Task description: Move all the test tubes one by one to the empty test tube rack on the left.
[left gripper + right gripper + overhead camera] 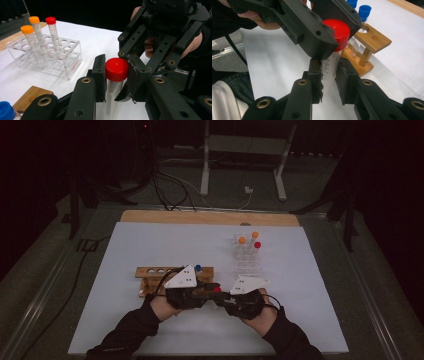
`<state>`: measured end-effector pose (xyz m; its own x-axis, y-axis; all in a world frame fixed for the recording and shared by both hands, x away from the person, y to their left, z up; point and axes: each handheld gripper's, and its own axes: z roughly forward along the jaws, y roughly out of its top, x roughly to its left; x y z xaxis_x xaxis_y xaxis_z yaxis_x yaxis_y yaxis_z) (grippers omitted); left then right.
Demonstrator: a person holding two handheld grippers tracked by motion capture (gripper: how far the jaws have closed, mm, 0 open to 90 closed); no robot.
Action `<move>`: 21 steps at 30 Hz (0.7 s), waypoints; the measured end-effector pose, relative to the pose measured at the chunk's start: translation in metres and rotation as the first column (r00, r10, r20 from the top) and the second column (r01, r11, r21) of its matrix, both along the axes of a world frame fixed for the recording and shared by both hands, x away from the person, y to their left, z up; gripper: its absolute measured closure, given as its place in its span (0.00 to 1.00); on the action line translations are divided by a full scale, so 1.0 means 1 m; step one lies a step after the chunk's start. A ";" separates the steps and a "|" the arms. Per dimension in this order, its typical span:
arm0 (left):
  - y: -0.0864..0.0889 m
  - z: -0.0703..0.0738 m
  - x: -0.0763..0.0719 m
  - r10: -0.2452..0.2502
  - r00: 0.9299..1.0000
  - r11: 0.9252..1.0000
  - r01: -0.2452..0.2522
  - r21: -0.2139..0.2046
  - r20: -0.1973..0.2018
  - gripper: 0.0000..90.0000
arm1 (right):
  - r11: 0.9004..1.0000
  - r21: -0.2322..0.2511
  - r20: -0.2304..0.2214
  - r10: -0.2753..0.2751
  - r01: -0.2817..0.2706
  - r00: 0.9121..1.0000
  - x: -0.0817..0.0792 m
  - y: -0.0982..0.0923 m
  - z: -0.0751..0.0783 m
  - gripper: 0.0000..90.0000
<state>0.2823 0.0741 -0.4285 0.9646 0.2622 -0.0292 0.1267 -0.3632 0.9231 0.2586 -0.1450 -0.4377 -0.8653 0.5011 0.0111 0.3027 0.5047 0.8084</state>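
- A clear tube [111,97] with a red cap [116,69] is held between the two grippers, above the white mat [150,245], just in front of the wooden rack [150,272].
- The long axis of the tube is seen upright, with the cap pointing up and the body pointing down to the mat.
- The cap is clamped from both sides by the left gripper [115,75]; its jaws are closed narrow on it.
- The tube body, below the cap, is gripped by the right gripper [329,81].
- A clear rack [47,57] with three capped tubes is seen farther back, well apart.
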 end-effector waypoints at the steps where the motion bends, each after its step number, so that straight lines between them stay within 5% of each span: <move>1: 0.000 0.000 0.000 0.000 1.000 1.000 0.000 0.000 0.000 0.79 | 1.000 0.003 0.000 0.004 -0.004 1.000 0.000 0.000 0.000 0.83; 10: 0.012 0.010 0.005 0.035 0.999 0.999 -0.035 -0.022 0.002 0.80 | 1.000 0.022 0.024 -0.020 0.019 1.000 0.002 -0.006 0.002 0.67; 21: 0.044 0.034 0.005 0.106 0.993 0.994 -0.105 -0.018 0.046 0.80 | 0.995 0.057 0.033 -0.079 0.077 0.996 0.004 -0.012 0.005 0.30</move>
<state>0.2878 0.1177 -0.3946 0.9318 0.3628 0.0104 0.1203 -0.3357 0.9342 0.2630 -0.1565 -0.4325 -0.8241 0.5663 0.0112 0.3101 0.4346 0.8456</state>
